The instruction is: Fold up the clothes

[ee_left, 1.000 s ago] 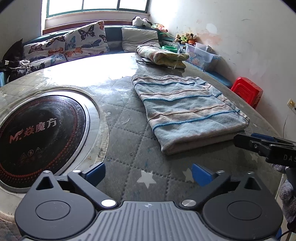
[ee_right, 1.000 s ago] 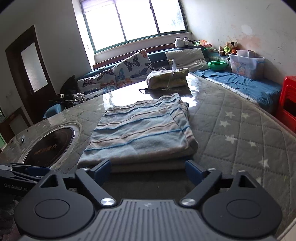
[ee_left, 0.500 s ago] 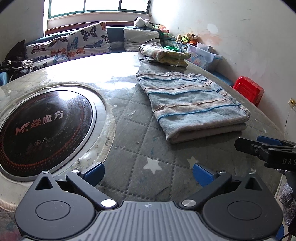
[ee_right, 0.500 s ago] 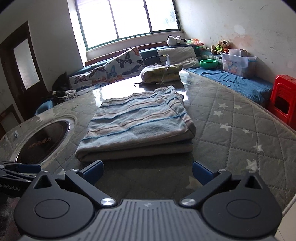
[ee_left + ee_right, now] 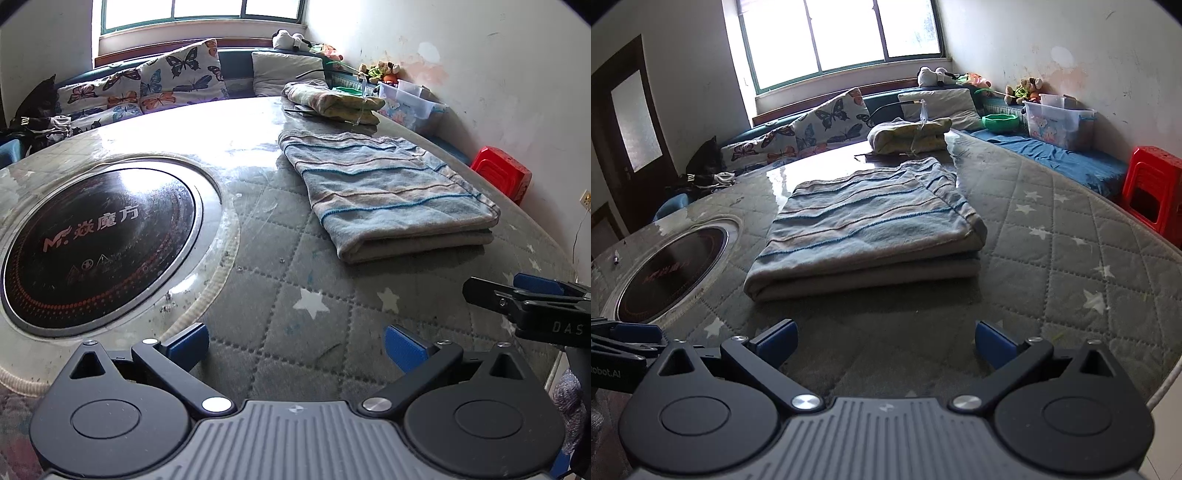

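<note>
A folded blue-grey striped cloth (image 5: 388, 195) (image 5: 871, 229) lies flat on the round quilted table (image 5: 280, 302) (image 5: 1071, 258), right of the middle. My left gripper (image 5: 295, 345) stands open over the table's near part, well short of the cloth, with nothing between its fingers. My right gripper (image 5: 884, 341) is open too, a short way in front of the cloth's near folded edge, and holds nothing. Each gripper shows at the edge of the other's view: the right gripper (image 5: 524, 299) at the right, the left gripper (image 5: 624, 343) at the left.
A black round cooktop (image 5: 96, 240) (image 5: 672, 269) is set into the table's left part. A second folded yellowish cloth (image 5: 332, 101) (image 5: 908, 134) lies at the far edge. Behind stand butterfly cushions (image 5: 147, 88), a plastic box (image 5: 1058, 122) and a red stool (image 5: 1152, 188).
Both grippers have drawn back from the striped cloth toward the table's near edge, so the cloth lies farther off in both views. The right gripper's fingers stand slightly wider apart.
</note>
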